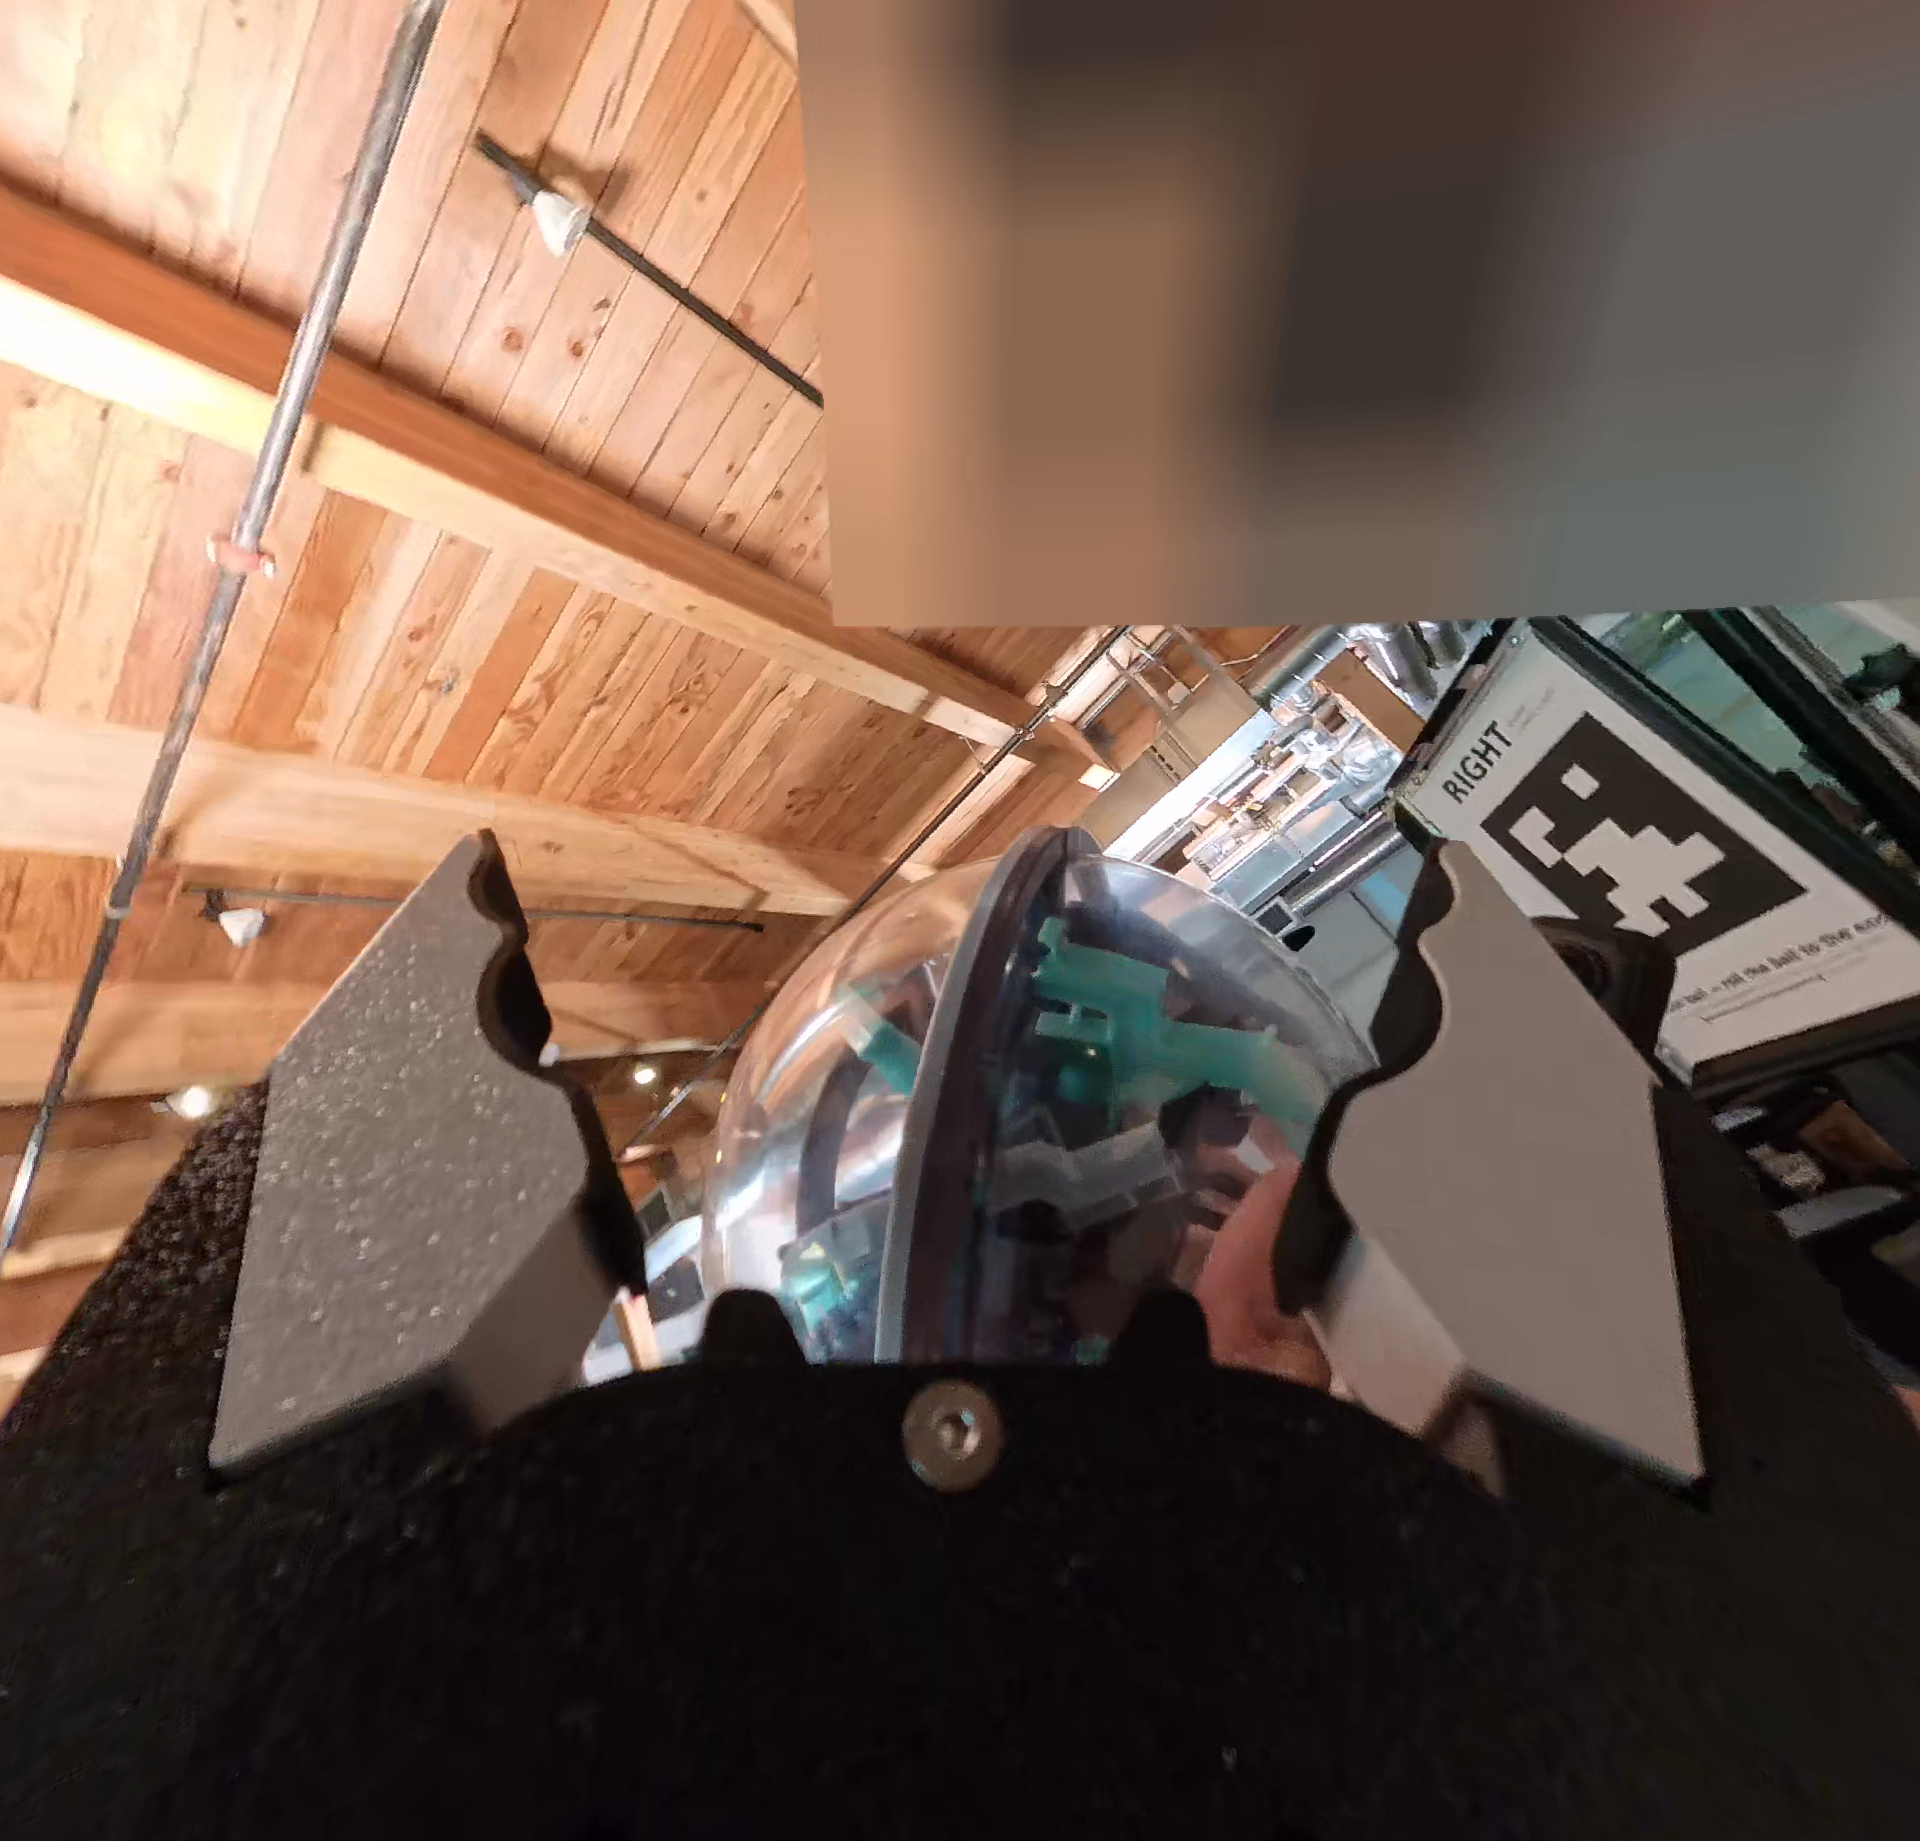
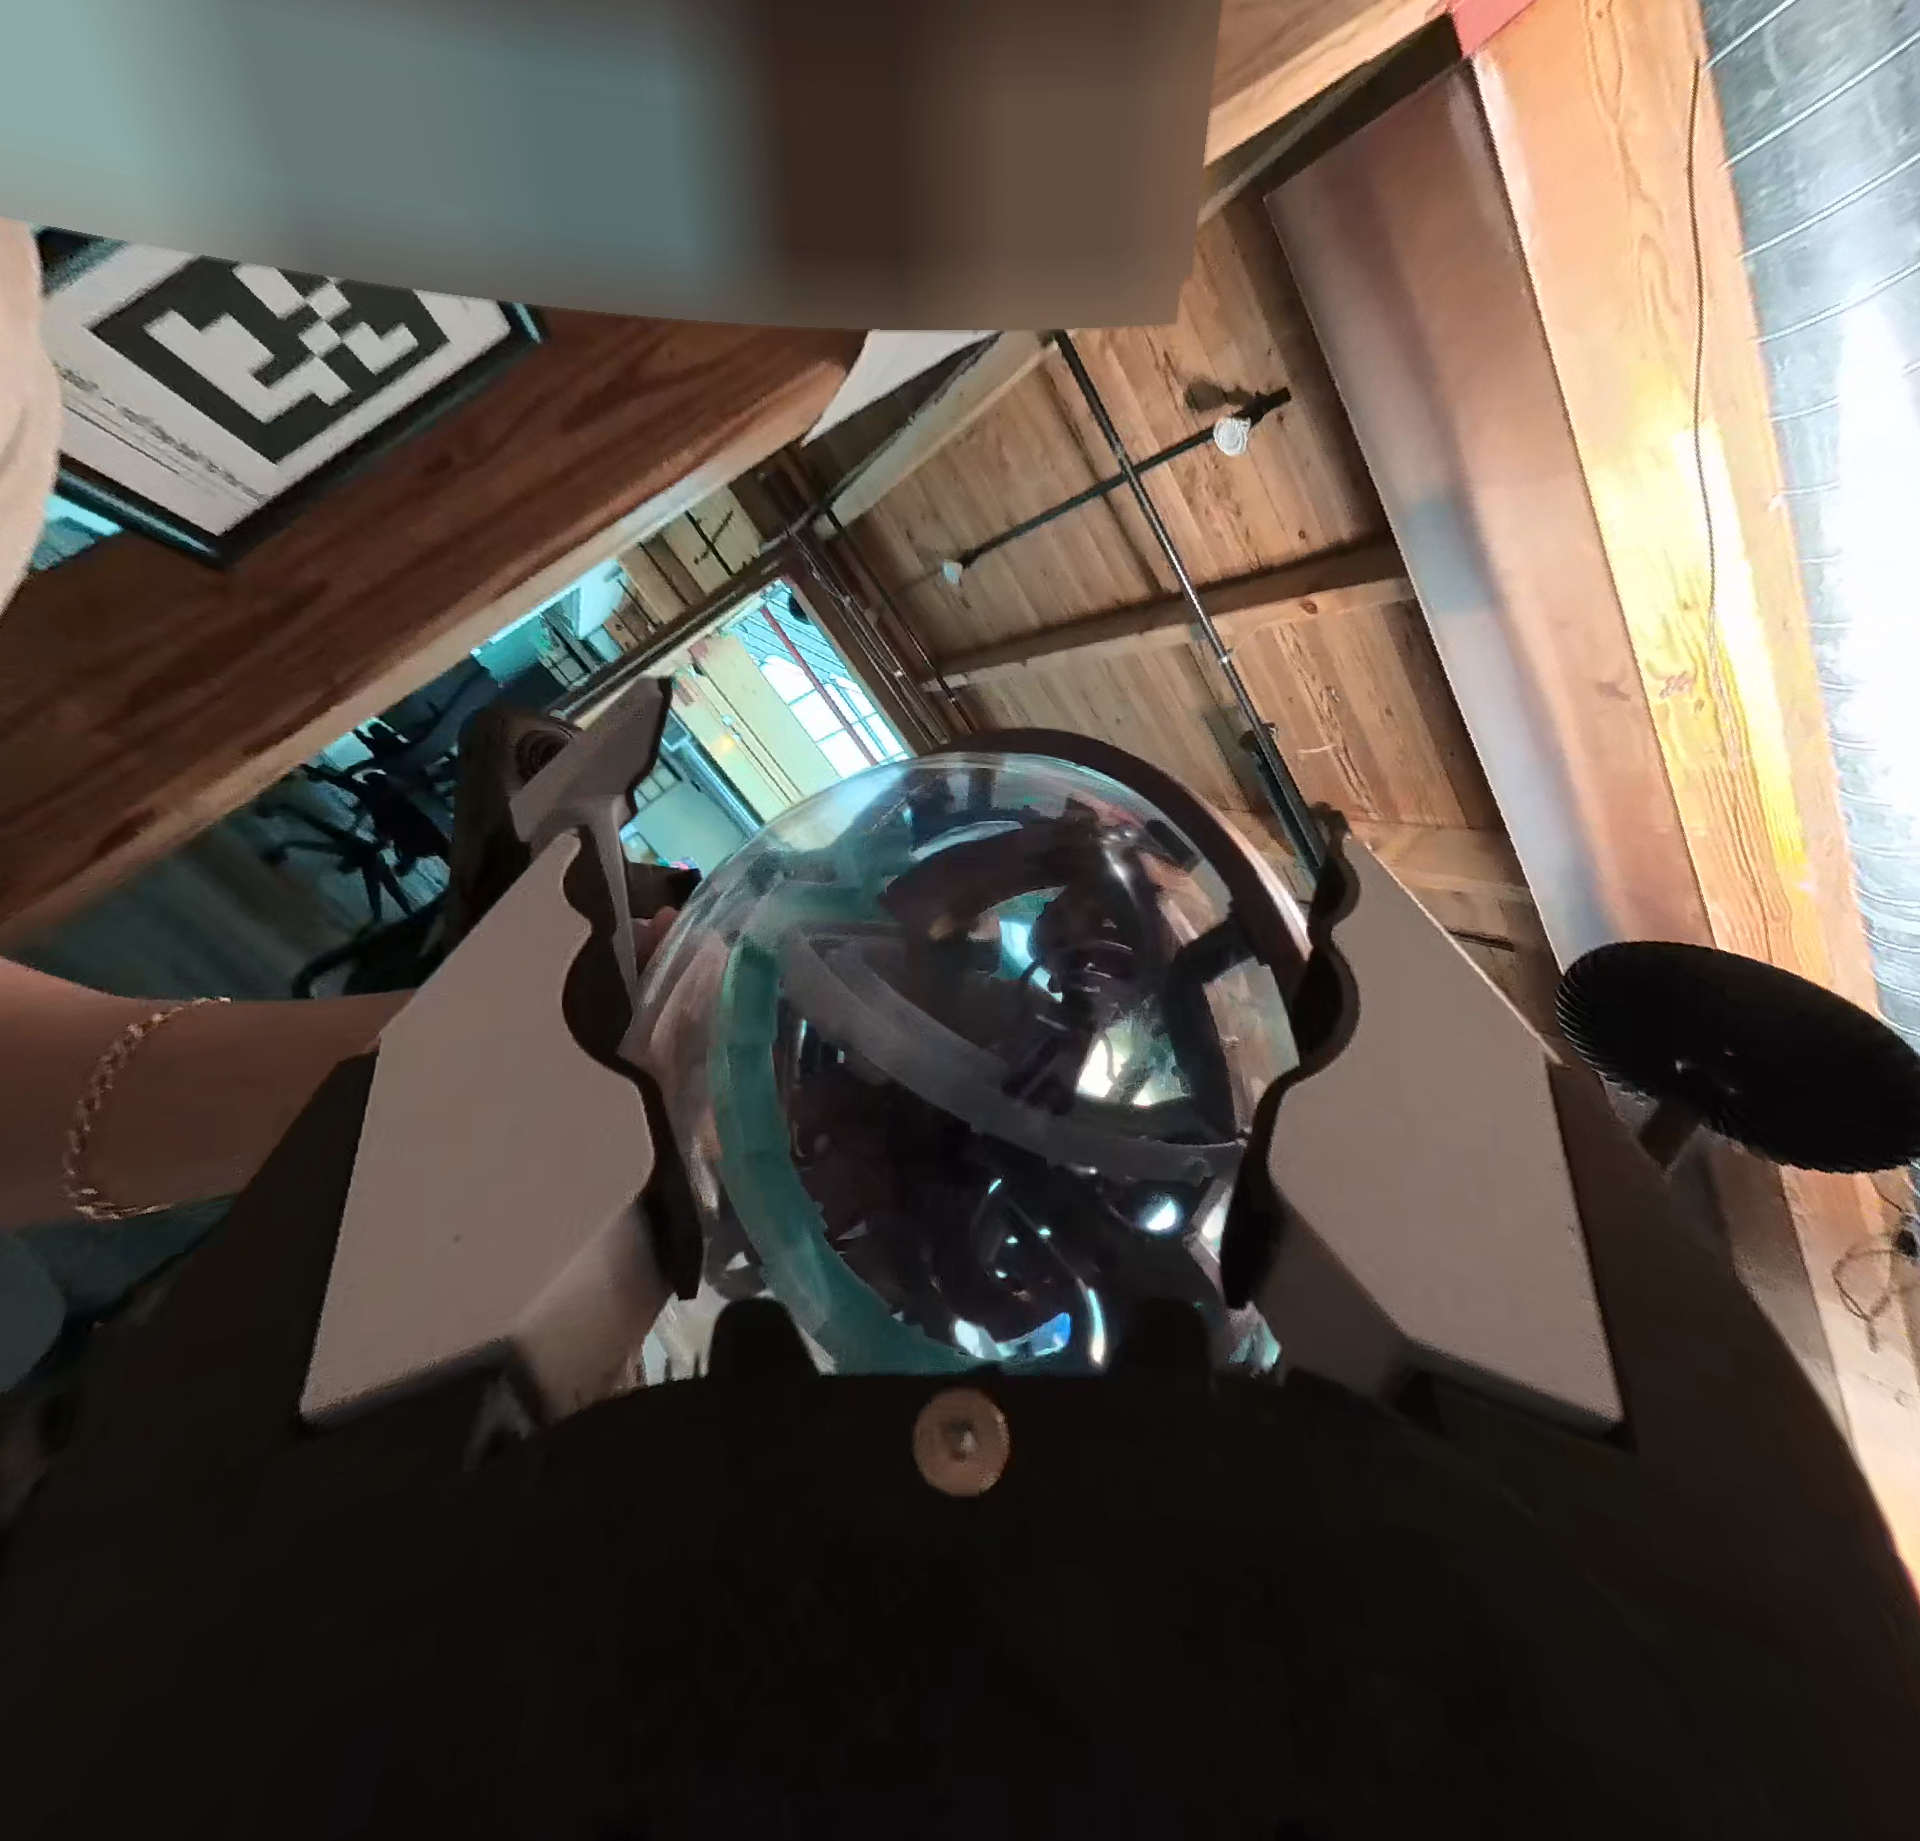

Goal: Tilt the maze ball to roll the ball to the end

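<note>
The maze ball (image 1: 1091, 1064) is a clear sphere with teal and dark tracks inside, held up in the air. In the left wrist view it sits between the wide-set fingers of my left gripper (image 1: 966, 851). It overlaps the right finger, and a narrow gap shows at the left finger (image 1: 416, 1168). In the right wrist view my right gripper (image 2: 954, 846) is shut on the maze ball (image 2: 935, 1012), with both fingers against its sides. One finger of the left gripper (image 2: 597, 783) touches the ball's left side. I cannot pick out the small ball inside.
Both cameras look upward at a wooden plank ceiling (image 1: 416, 441) with beams and a metal pipe (image 1: 239, 544). The right gripper's marker board (image 1: 1621, 856) is close on the right. A person's forearm with a bracelet (image 2: 135, 1105) is at left; a black ribbed disc (image 2: 1745, 1053) and a silver duct (image 2: 1829, 337) at right.
</note>
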The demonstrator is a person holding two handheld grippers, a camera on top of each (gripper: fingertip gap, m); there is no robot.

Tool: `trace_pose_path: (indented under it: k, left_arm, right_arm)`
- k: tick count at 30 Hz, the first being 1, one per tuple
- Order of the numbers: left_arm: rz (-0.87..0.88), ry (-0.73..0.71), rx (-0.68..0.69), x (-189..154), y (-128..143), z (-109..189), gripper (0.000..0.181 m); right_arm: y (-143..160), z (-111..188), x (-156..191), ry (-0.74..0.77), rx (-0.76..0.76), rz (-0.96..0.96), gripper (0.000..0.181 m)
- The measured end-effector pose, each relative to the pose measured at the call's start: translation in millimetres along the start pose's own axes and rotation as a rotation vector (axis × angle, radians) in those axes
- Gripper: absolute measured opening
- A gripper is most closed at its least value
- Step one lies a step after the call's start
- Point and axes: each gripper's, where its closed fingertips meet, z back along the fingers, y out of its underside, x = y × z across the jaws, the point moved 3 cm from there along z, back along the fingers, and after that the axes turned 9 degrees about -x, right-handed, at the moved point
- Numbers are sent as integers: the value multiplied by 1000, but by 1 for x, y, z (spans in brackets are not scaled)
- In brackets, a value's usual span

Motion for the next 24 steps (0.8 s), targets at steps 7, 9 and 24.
trace_pose_path:
  k: [7,9,24]
  left_arm:
    - [171,-105,-17,20,4,9,157]
    - [214,-123,-30,23,3,12,157]
    - [442,-296,-58,50,0,32,157]
  right_arm:
    - [6,-4,1,1,6,26,126]
    - [7,-7,4,-9,17,59,128]
    - [11,-23,11,-35,-41,49,127]
